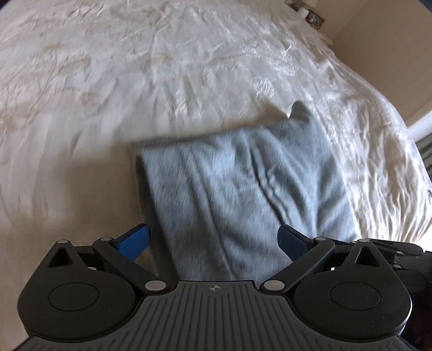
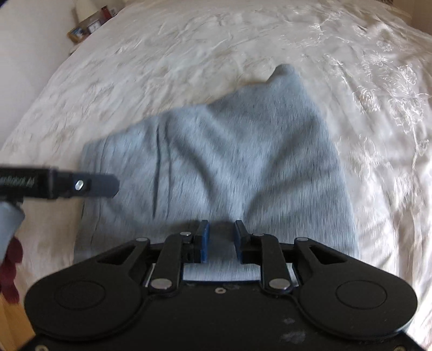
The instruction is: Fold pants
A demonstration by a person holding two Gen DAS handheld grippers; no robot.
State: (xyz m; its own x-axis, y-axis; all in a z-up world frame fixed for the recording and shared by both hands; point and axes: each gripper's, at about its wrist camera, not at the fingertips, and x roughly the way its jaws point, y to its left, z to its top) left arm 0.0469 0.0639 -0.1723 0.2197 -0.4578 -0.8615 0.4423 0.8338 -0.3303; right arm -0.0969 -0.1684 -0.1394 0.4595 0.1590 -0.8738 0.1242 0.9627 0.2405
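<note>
The grey pants (image 1: 237, 183) lie folded into a compact block on the white bedspread (image 1: 135, 81). My left gripper (image 1: 213, 237) is open, its blue pads wide apart above the near edge of the pants. In the right wrist view the pants (image 2: 229, 156) fill the middle. My right gripper (image 2: 220, 237) hovers over their near edge, its jaws partly open with a narrow gap and nothing clamped. The left gripper's finger (image 2: 102, 186) reaches in from the left over the pants' left side.
The bed (image 2: 351, 81) fills both views. A bedside shelf with small items (image 2: 89, 24) stands at the far left corner. A wall and skirting (image 1: 391, 67) lie beyond the bed's right edge.
</note>
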